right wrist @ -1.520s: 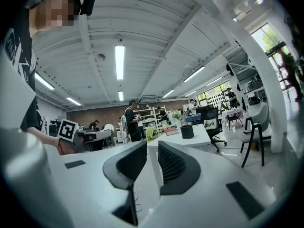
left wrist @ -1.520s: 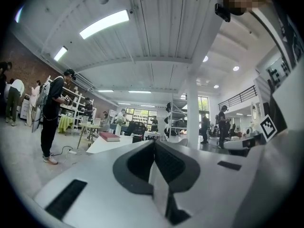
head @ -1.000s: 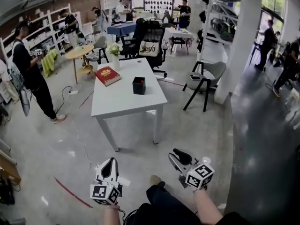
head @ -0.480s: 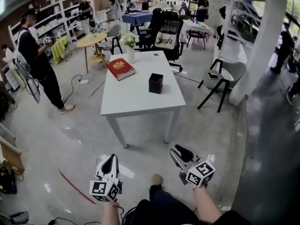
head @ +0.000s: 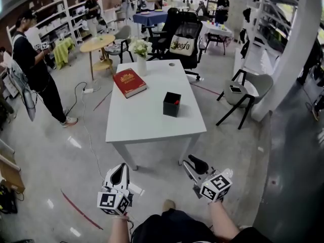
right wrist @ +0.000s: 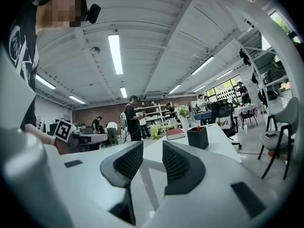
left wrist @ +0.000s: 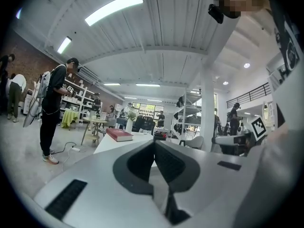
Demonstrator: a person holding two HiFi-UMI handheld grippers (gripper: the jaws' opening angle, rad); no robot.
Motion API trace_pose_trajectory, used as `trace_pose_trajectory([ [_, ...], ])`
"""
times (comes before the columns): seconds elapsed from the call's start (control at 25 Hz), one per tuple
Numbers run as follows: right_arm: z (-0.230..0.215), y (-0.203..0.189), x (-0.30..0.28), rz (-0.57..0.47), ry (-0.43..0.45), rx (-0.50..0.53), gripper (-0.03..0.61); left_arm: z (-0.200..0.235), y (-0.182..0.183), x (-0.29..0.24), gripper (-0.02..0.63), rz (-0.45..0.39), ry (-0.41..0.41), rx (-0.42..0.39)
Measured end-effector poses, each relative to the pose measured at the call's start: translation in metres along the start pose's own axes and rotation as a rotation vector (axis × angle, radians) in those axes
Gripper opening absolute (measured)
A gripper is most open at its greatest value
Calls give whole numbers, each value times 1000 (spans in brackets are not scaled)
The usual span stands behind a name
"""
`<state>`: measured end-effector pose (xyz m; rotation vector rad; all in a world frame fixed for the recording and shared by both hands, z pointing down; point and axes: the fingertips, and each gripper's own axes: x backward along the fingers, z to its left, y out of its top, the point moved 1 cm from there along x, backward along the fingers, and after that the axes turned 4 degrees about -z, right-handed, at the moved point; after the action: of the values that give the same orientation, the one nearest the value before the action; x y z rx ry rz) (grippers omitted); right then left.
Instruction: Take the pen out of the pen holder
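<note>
Head view
- Surface (head: 147, 120): a white table on the floor, ahead of both hands.
- Pen holder (head: 171, 104): a black box, upright, near the right edge of the surface, about halfway along it.
- Pen (head: 175, 102): only a small red tip shows, inside the pen holder.
- Red book (head: 129, 82): lies flat near the far left corner of the surface.
- Vase of flowers (head: 140, 54): stands at the far edge, just behind the red book.
- Left hand-held gripper (head: 121, 172): low in the view, over the floor, well apart from the surface.
- Right hand-held gripper (head: 195, 162): low in the view, near the right front corner of the surface but not touching it.

Left gripper view
- Left hand-held gripper (left wrist: 154, 146): its jaws are pressed together and hold nothing.
- Pen holder (left wrist: 160, 136): small and dark, far off, just above the jaw tips.
- Red book (left wrist: 118, 135): on the surface, to the left of the pen holder.

Right gripper view
- Right hand-held gripper (right wrist: 152, 161): its jaws have just been opening and now stand wide apart, with nothing between them.
- Pen holder (right wrist: 197, 137): on the surface, beyond the right jaw, not touched.
- Pen (right wrist: 198, 127): its red tip pokes up from the pen holder.
- Red book (right wrist: 175, 134): behind the pen holder, a bit to its left.
</note>
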<state>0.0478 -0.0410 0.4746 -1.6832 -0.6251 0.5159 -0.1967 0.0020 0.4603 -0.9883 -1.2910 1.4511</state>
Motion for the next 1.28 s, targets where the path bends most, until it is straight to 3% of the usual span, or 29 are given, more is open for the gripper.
trace_pose_trajectory([
  [0.32, -39, 6, -38, 7, -14, 3, 135, 11, -2, -62, 5, -4, -33, 10],
  [0.72, -56, -3, -59, 39, -7, -18, 135, 22, -10, -91, 5, 33, -31, 17],
  [0.92, -76, -10, -75, 59, -28, -29, 135, 25, -30, -121, 5, 85, -63, 27],
  [1.28, -124, -7, -120, 64, -76, -41, 135, 41, -27, -201, 5, 89, -135, 27],
])
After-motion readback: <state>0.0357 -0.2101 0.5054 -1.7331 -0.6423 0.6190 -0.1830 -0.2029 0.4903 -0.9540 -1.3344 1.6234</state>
